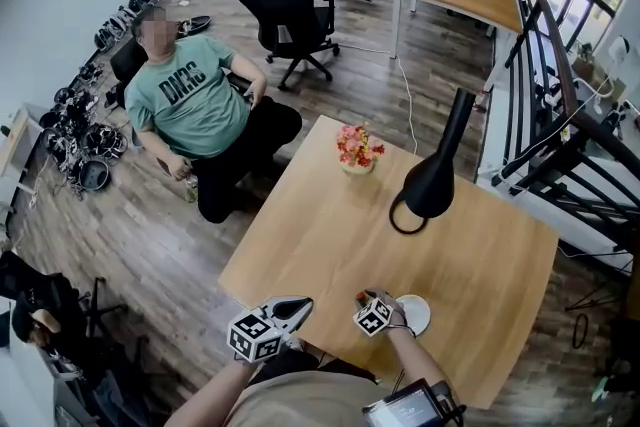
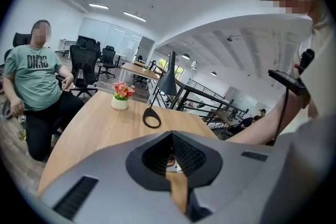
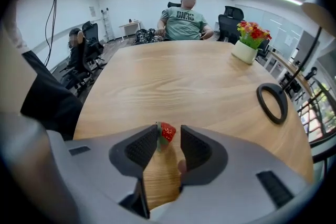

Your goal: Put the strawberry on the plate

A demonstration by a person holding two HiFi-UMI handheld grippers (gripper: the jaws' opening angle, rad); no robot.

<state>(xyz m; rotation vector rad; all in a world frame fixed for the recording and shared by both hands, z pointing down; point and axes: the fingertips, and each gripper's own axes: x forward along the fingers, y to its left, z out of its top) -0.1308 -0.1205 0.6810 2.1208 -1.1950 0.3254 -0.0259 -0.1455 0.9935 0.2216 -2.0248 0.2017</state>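
Observation:
A small red strawberry [image 3: 166, 134] lies on the wooden table [image 3: 184, 81] between the tips of my right gripper [image 3: 169, 132]. It rests close to the left pad, and a gap shows on the right side, so the jaws stand open around it. In the head view the strawberry [image 1: 361, 296] is a red speck at the right gripper [image 1: 366, 301], just left of the white plate [image 1: 415, 315] near the table's front edge. My left gripper [image 1: 298, 305] hovers at the front edge further left, shut and holding nothing. The left gripper view shows that gripper [image 2: 172, 139] with its jaws together.
A black desk lamp [image 1: 432, 180] with a ring base [image 3: 273, 103] stands mid-table. A white pot of red flowers [image 1: 358, 151] sits at the far edge. A person in a green shirt [image 1: 190, 95] sits beyond the table's far left, with office chairs [image 1: 290, 15] behind.

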